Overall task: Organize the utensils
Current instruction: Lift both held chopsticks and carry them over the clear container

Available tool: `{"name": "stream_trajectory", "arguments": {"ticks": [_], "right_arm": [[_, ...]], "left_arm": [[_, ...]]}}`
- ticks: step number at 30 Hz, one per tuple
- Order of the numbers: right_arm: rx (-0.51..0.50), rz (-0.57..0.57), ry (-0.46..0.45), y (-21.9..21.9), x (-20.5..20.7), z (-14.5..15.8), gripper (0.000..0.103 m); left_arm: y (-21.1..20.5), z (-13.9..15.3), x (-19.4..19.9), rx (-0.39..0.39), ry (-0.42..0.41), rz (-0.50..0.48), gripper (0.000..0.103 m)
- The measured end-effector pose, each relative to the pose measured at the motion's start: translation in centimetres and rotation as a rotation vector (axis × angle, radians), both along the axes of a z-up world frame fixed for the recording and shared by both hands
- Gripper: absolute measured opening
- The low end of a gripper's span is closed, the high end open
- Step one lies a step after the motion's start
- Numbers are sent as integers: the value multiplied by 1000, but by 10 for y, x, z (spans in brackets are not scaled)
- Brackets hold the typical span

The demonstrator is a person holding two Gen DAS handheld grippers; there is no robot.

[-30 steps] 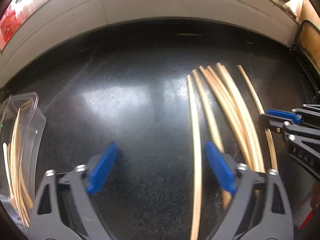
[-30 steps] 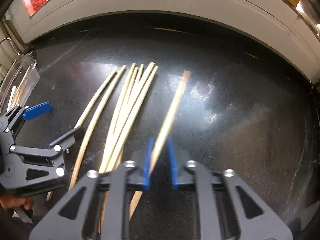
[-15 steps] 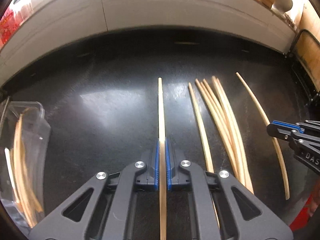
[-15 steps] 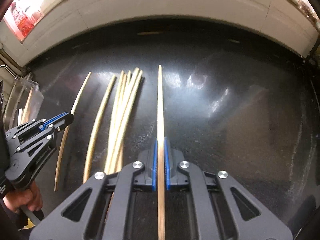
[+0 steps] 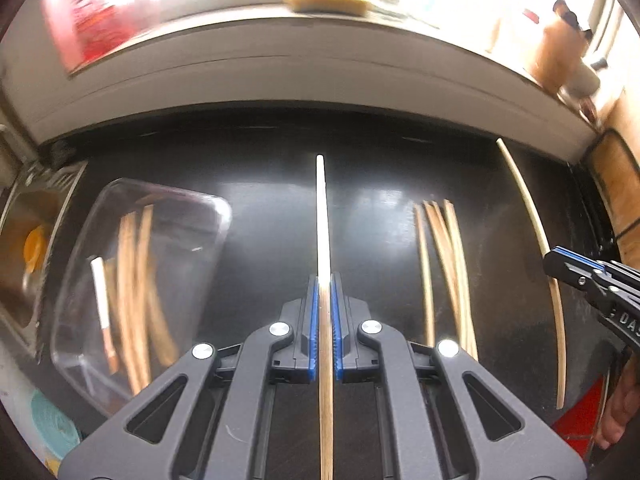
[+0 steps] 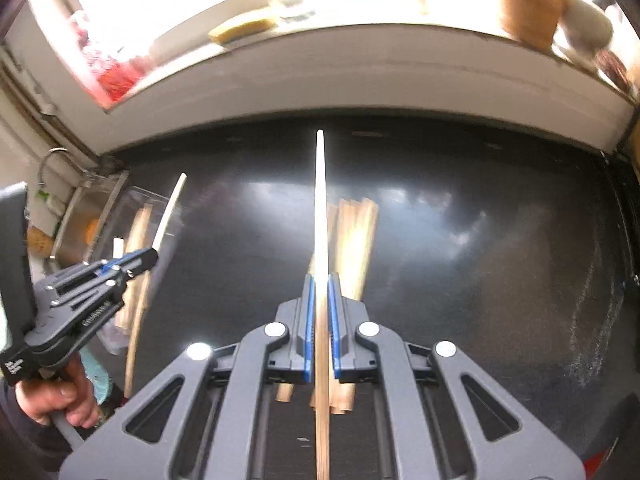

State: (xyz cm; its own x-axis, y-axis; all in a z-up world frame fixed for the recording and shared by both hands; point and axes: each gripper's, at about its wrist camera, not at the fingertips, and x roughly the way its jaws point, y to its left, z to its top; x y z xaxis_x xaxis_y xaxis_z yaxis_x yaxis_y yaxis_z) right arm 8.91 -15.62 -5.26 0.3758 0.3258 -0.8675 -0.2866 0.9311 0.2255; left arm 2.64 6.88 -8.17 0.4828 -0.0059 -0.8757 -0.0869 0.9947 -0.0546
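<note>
Black table (image 5: 272,216) under a bright windowsill, and since a second ago both grippers have lifted off it: left gripper (image 5: 325,328) and right gripper (image 6: 320,320) each clamped tight on one chopstick (image 5: 322,216) (image 6: 320,200). Clear container (image 5: 132,276) now sits mid-left in the left view, looking like the next drop; loose chopsticks (image 5: 444,264) wait at right.

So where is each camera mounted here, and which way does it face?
Left wrist: on the left gripper, looking along its jaws over the black counter; its chopstick, the clear container and the right gripper show.
Right wrist: on the right gripper, facing the same wall; its chopstick, the left gripper and hand show.
Shared: counter, container, loose chopsticks.
</note>
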Motion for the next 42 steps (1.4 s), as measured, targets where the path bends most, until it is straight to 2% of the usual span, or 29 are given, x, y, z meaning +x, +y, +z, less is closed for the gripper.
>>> {"name": "stream_trajectory", "arguments": {"ticks": [9,14,19,28,42], "right_arm": [[105,169,33,116,-14,19,8],[160,232,68,186,-19,14,8],[189,247,107,234,-21,4,8],[163,247,127,277,-20,-16,8],[124,211,146,287,-13,-35,8]], "left_arm": [[97,23,-33,-2,-8,134,6],[153,26,-53,-5,-9,196,6],[194,23,-61,-10,-10,223,6],[225,11,-53,-30,0,221,6],[233,-11,-36,-46,28,189,6]]}}
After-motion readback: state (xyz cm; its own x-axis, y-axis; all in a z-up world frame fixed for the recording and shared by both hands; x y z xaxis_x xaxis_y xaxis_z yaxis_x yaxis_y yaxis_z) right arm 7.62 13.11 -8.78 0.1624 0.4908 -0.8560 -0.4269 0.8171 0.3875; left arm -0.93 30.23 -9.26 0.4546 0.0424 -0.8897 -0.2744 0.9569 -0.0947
